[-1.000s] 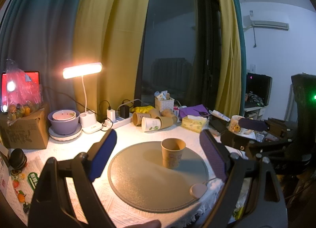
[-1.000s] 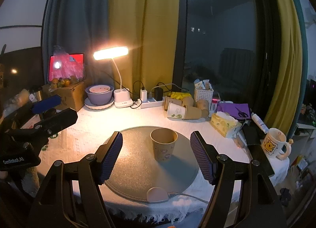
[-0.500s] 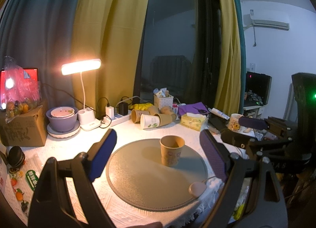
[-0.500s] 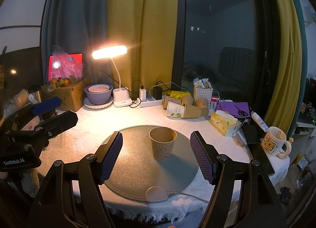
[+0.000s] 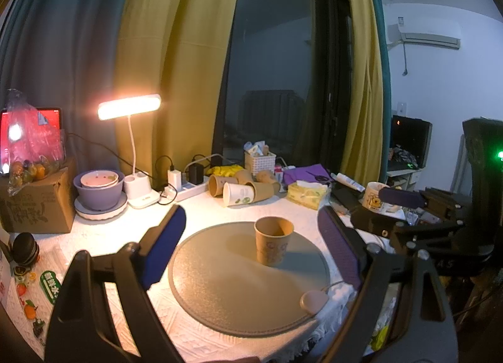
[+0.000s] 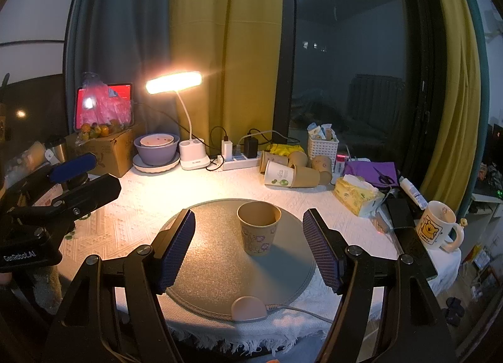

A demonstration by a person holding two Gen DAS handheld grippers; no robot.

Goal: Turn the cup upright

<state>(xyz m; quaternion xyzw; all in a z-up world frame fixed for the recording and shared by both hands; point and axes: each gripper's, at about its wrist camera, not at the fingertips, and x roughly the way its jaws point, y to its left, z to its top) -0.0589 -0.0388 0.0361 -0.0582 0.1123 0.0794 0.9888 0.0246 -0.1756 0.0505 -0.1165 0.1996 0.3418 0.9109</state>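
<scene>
A brown paper cup (image 5: 273, 241) stands upright, mouth up, on a round grey mat (image 5: 226, 287); it shows in the right wrist view (image 6: 258, 227) on the same mat (image 6: 217, 256) too. My left gripper (image 5: 251, 249) is open and empty, held back from the cup near the table's front. My right gripper (image 6: 250, 248) is open and empty, also short of the cup. Each gripper shows from the side in the other's view: the right one (image 5: 405, 205), the left one (image 6: 63, 180).
Several paper cups (image 6: 292, 171) lie on their sides at the back by a power strip. A lit desk lamp (image 6: 185, 130), stacked bowls (image 6: 157, 152), a cardboard box (image 6: 103, 155), a tissue pack (image 6: 358, 194) and a mug (image 6: 437, 231) ring the mat. A pink tab (image 6: 248, 309) overlaps the mat's front edge.
Both grippers have drawn slightly back from the table; the cup stays upright on the mat. Both jaws stay open.
</scene>
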